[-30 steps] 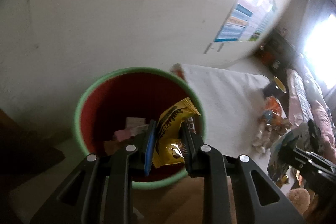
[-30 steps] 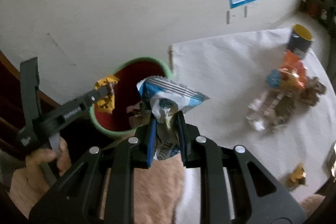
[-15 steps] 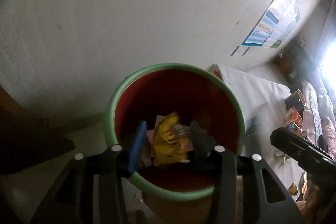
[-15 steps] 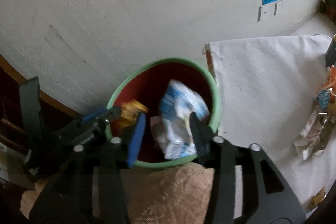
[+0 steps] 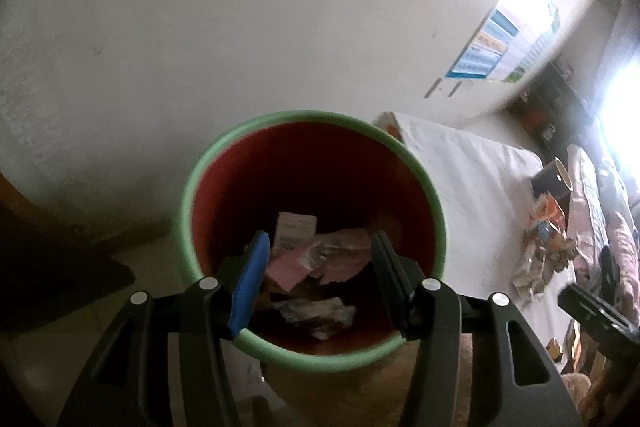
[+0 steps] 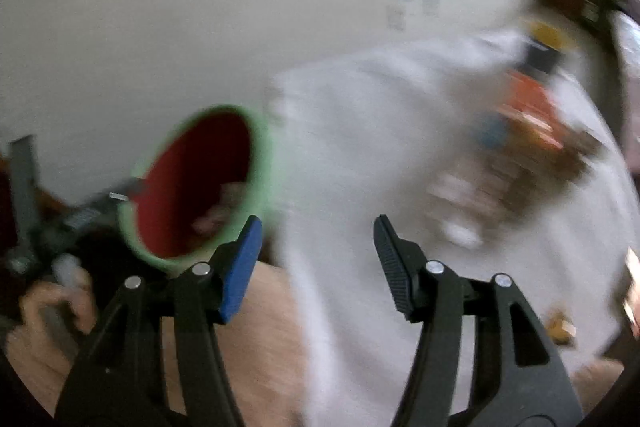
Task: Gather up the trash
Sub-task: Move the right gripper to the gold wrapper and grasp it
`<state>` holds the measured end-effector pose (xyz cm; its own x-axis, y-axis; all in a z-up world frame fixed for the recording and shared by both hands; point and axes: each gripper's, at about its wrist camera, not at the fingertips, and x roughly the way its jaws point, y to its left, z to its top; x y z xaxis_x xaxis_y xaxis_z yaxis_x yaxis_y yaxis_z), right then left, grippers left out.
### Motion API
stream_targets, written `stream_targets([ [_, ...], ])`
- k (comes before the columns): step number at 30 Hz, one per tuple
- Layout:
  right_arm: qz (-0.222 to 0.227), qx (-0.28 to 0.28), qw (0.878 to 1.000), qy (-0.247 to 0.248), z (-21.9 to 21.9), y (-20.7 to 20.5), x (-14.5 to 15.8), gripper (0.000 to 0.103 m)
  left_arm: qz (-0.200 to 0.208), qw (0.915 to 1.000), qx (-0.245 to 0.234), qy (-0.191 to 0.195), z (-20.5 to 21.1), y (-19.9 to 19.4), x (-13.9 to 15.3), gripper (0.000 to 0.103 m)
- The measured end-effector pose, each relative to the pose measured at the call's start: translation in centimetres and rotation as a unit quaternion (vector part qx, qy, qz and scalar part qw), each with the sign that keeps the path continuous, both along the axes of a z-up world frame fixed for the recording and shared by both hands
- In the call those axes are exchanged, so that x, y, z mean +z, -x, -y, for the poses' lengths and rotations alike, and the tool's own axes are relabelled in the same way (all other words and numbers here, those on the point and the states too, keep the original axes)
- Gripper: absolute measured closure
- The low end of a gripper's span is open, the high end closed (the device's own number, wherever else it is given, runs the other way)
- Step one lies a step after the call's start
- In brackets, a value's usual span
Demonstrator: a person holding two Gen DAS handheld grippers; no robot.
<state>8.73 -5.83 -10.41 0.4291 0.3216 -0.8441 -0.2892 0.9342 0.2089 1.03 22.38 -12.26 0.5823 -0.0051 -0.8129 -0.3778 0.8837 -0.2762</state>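
A red bin with a green rim (image 5: 420, 167) stands below my left gripper (image 5: 318, 251), whose jaws are opening with nothing between them. Crumpled wrappers (image 5: 316, 259) lie at the bottom of the bin. In the blurred right wrist view the same bin (image 6: 256, 167) is at the left, and my right gripper (image 6: 316, 227) hangs over the white sheet (image 6: 360, 147); its jaws are opening and hold nothing. A pile of wrappers (image 6: 520, 155) lies on the sheet at the right, also seen as a wrapper pile (image 5: 544, 247) in the left wrist view.
A pale wall with a poster (image 5: 504, 43) rises behind the bin. A dark can with a yellow top (image 6: 548, 39) stands at the sheet's far end. A hand (image 6: 52, 303) holds the other gripper at lower left. A small yellow scrap (image 6: 562, 327) lies near the sheet's edge.
Both grippers opened and let go: the yellow wrapper and the blue-white packet dropped into the bin. The right gripper then swung right, away from the bin toward the sheet.
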Motion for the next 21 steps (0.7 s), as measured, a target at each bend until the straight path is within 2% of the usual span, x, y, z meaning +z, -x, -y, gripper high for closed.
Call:
stream_targets([
  [3, -0.005, -0.081, 0.995, 0.051, 7.3, 0.5, -0.8, 0.047, -0.002, 0.9998, -0.020, -0.001, 1.6, -0.5, 0.0, 0.052],
  [7, -0.065, -0.150, 0.981, 0.104, 15.4, 1.3, -3.3, 0.047, -0.003, 0.9985, -0.055, -0.006, 4.5, -1.2, 0.5, 0.052],
  [11, -0.108, -0.164, 0.974, 0.117, 18.4, 2.6, -5.4, 0.047, -0.004, 0.9961, -0.087, -0.013, 7.5, -1.7, 1.1, 0.052],
  [14, -0.118, -0.146, 0.977, 0.101, 18.4, 3.0, -6.6, 0.047, -0.005, 0.9924, -0.122, -0.014, 10.4, -2.4, 1.6, 0.052],
  [15, -0.122, -0.138, 0.978, 0.096, 18.2, 3.1, -7.0, 0.054, -0.005, 0.9907, -0.135, -0.017, 11.4, -2.6, 1.8, 0.052],
  [16, -0.124, -0.133, 0.979, 0.090, 18.1, 3.3, -7.3, 0.069, -0.004, 0.9894, -0.144, -0.018, 12.2, -2.8, 2.0, 0.052],
  [17, -0.126, -0.128, 0.981, 0.080, 17.9, 3.3, -7.6, 0.079, -0.003, 0.9876, -0.155, -0.020, 13.1, -3.0, 2.2, 0.052],
  [18, -0.125, -0.126, 0.982, 0.067, 17.9, 3.2, -7.7, 0.095, 0.000, 0.9847, -0.173, -0.022, 14.5, -3.3, 2.5, 0.052],
  [21, -0.112, -0.124, 0.986, 0.023, 18.0, 3.6, -7.6, 0.097, 0.005, 0.9786, -0.204, -0.026, 17.0, -4.1, 2.8, 0.050],
])
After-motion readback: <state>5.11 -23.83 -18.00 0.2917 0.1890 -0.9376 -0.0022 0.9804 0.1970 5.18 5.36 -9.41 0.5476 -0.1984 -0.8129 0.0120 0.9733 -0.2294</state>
